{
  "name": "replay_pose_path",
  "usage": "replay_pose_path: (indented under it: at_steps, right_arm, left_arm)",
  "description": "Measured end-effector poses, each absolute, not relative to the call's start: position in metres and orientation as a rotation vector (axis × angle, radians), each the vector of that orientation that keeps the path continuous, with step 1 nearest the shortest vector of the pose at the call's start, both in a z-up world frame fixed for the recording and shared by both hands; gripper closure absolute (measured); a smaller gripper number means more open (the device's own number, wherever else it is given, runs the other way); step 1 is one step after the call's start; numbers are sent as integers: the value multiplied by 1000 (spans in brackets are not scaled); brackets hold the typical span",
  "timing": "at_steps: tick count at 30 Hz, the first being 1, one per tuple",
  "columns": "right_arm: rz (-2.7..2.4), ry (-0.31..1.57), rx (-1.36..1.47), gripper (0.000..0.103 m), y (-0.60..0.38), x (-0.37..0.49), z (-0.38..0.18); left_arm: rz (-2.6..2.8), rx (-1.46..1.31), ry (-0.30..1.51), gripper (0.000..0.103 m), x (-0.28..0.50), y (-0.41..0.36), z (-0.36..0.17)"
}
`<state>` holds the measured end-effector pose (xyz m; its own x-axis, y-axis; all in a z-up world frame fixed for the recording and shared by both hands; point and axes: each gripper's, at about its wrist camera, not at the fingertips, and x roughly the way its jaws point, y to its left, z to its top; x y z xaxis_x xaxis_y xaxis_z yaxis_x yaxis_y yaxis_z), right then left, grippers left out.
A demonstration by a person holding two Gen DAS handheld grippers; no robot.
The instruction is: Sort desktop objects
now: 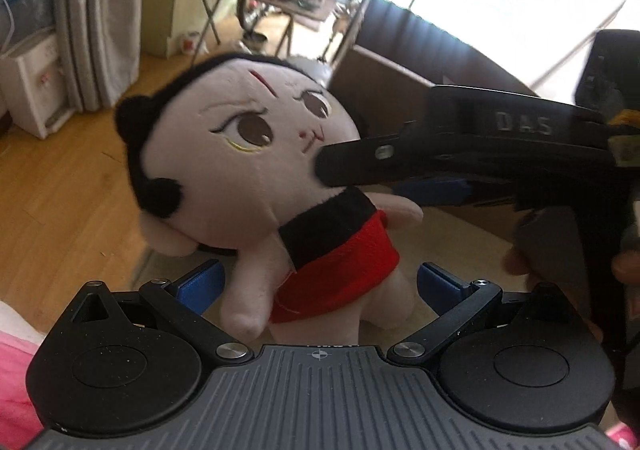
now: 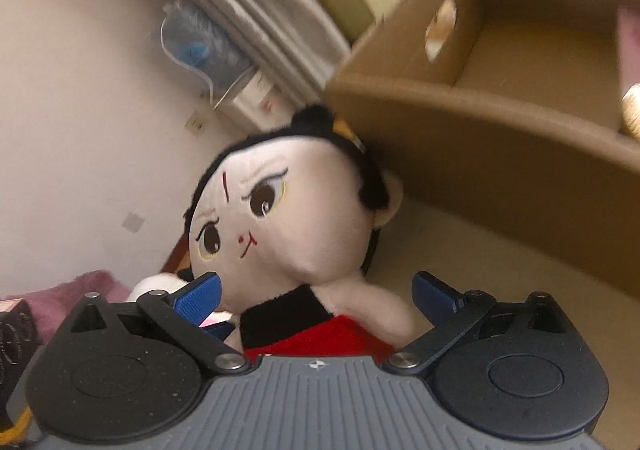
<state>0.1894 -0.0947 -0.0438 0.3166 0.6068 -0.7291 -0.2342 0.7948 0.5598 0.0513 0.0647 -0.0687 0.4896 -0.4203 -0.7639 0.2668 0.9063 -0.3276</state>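
Note:
A plush doll (image 1: 260, 169) with black hair, a pale face and a red skirt is tilted over the beige tabletop (image 1: 460, 234). My left gripper (image 1: 318, 282) is open, with its blue fingers (image 1: 200, 284) spread wide on either side of the doll's hips and legs. The right gripper reaches in from the right, and one of its black fingers (image 1: 352, 165) presses the doll's chin. In the right wrist view the doll (image 2: 288, 209) fills the centre. My right gripper (image 2: 318, 294) is open and straddles its neck and shoulders.
An open cardboard box (image 2: 460, 129) with a handle hole stands just behind the doll, also visible as the box (image 1: 380, 81). A pink cloth (image 2: 80, 290) and a dark carton (image 2: 16, 330) lie at the left. A hand (image 1: 516, 262) holds the right gripper. Wooden floor (image 1: 60, 189) lies beyond the table edge.

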Motion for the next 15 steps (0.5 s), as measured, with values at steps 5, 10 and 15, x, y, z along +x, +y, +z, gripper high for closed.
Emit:
replay_pose_path:
  at_steps: [5,10,15]
  right_arm:
    - [640,1198,426,0,-93,190,-54]
    - [683,1236,455,0,-94,185,-52]
    - [709,1255,453,0,-95,174,-46]
  left_arm:
    - [-422,-161,995,0,58,64,-80]
    - [-400,-175,1014,0,60,71,-89]
    - [-390,-154,1019,0,57,77,-95]
